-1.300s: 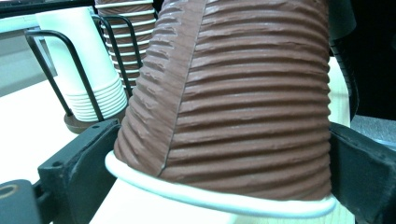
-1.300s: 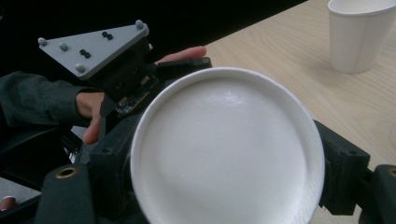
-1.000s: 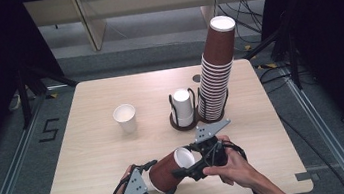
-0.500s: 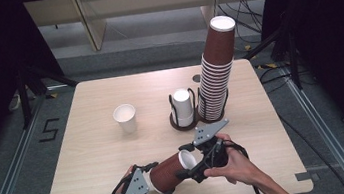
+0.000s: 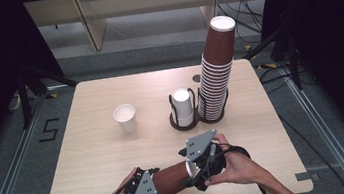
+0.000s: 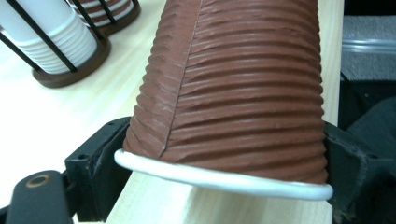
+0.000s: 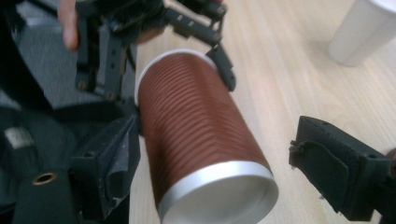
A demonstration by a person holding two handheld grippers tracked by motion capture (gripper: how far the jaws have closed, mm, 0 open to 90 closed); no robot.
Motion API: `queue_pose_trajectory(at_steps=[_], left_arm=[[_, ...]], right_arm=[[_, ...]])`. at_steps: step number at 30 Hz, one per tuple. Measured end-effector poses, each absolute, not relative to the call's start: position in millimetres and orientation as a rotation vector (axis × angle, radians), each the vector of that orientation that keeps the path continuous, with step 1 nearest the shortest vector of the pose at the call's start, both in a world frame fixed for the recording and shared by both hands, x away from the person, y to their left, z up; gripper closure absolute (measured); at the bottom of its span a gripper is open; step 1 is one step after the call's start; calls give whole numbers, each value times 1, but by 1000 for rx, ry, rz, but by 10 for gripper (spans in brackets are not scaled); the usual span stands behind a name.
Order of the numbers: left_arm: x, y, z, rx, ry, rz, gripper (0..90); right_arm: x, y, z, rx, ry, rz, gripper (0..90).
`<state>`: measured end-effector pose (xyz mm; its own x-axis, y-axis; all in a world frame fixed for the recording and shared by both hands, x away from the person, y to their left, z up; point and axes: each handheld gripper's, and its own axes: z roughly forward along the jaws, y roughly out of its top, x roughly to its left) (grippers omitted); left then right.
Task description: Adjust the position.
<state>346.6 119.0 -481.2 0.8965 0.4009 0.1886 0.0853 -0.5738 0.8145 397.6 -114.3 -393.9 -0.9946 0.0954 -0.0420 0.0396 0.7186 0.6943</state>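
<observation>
Left gripper (image 5: 165, 191): jaws just closed, clamped on brown ribbed cup (image 5: 173, 180).
Right gripper (image 5: 198, 174): jaws spread wide, apparently clear of it.
Tabletop (image 5: 91, 153): light wood.

Even overhead light keeps the table (image 5: 91, 153) bright against dark surroundings, and shadows there are faint. In the right gripper view the near cup (image 7: 201, 154) rim and far corner are soft with blur. The left gripper view is sharp and washed pale at its left edge.
</observation>
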Motion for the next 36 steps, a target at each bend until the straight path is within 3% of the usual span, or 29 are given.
queue_pose_trajectory(at_steps=[31,36], left_arm=[[343,114,-482,2278,275,439,129],[345,116,-484,2224,286,425,78]], right_arm=[[383,-88,-432,-98,2933,634,221],[387,-90,-433,-159,2924,662,225]])
